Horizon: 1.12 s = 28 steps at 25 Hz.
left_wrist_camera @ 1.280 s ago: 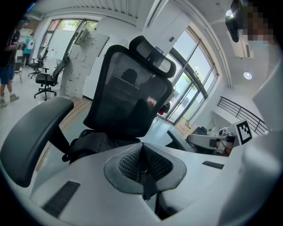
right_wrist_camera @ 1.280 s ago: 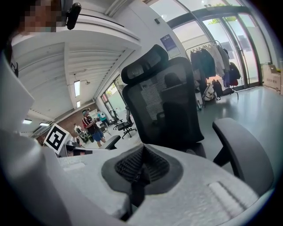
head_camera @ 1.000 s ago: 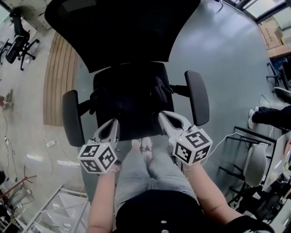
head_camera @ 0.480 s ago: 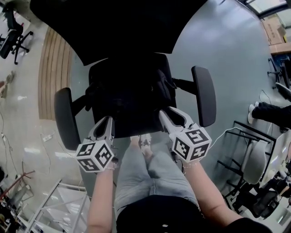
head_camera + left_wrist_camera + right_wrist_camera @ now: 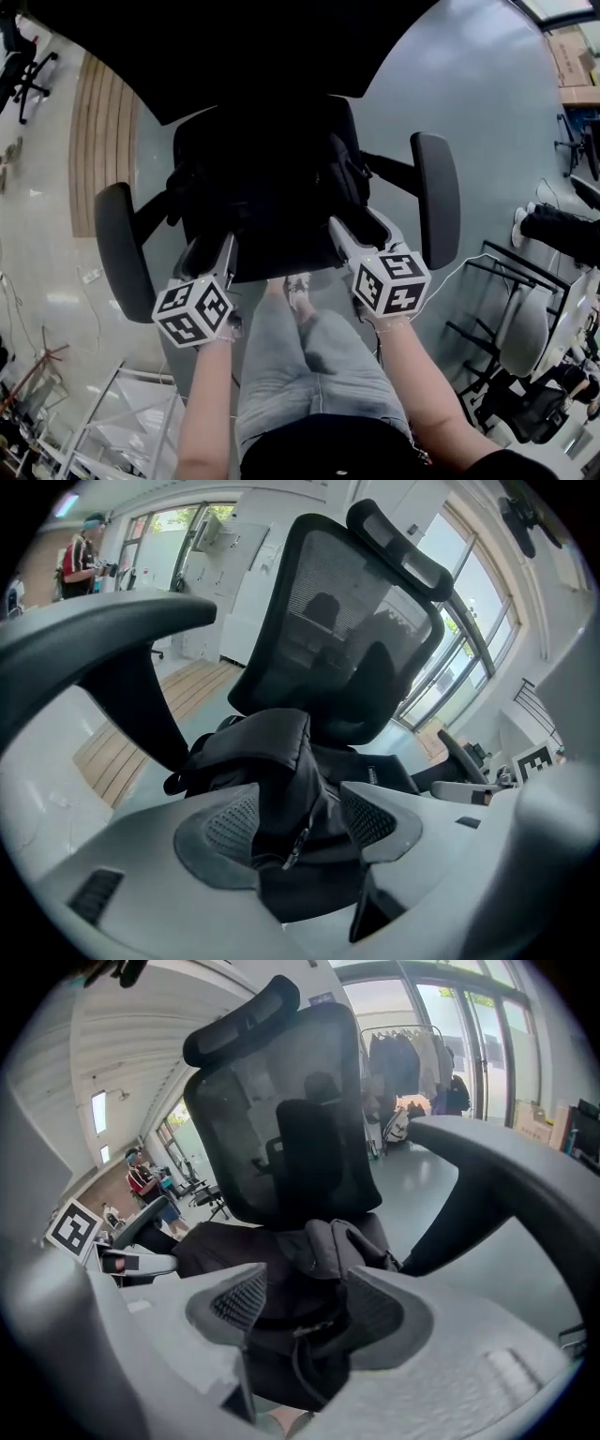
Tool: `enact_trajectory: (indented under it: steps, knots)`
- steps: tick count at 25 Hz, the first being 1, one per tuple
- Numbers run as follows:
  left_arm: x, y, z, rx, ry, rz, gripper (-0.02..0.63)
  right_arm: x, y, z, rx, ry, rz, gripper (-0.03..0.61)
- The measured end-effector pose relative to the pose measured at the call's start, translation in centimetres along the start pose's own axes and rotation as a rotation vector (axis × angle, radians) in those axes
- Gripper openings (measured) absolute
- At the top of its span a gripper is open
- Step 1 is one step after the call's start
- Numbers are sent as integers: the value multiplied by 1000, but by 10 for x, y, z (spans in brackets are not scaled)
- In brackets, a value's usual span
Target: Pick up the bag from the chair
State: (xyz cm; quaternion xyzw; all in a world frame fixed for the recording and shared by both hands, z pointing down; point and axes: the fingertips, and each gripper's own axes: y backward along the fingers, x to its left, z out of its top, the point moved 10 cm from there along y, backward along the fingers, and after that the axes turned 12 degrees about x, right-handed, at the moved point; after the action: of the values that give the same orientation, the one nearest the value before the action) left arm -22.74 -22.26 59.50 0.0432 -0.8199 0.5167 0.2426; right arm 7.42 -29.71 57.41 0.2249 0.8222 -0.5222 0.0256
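Bag [image 5: 267, 761] is found sitting on the seat of the chair [image 5: 347, 621], pretty much dead centre in the head view, black on black so its edges are kinda hard to pick out there. Left gripper [image 5: 214, 244] is seen at the lower left of that view and right gripper [image 5: 354, 220] at the lower right, both angled down at the front edge of the seat, one on each side of the bag. In the left gripper view the jaws are spread apart, having just been opening, and a fold of the bag with a small zip pull [image 5: 295, 841] is caught in the gap between the pads [image 5: 230, 827], but no squeeze is visible, so nothing is actually gripped. Same story in the right gripper view: jaws just opened and standing wide, a lumpy end of the bag and a dark strap [image 5: 314, 1321] framed between the pads [image 5: 239, 1302], not pinched. Armrests are seen flanking the grippers, one at mid left [image 5: 117, 239] and one at mid right [image 5: 439, 197] of the head view. Legs in light jeans [image 5: 300, 366] are visible at bottom centre, right under the seat edge.
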Motion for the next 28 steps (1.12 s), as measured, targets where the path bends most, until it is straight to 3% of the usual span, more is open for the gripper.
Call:
enact_trajectory:
  steps: [8,13,21,23,28]
  knots:
    - [21,-28,9,15,31,74,321,-16,-42,5,48,70,-107,316]
    - [29,-40,17,36,-4,85,347,-25,-62,10,82,94,-147,339]
    - [37,-62,29,30,-37,79,347,-35,-95,13,114,107,-132,339]
    - [37,-65,32,31,-42,74,347,-37,-97,16,109,90,-137,331]
    - [37,-71,32,43,-54,67,313,-40,-101,19,105,89,-132,192]
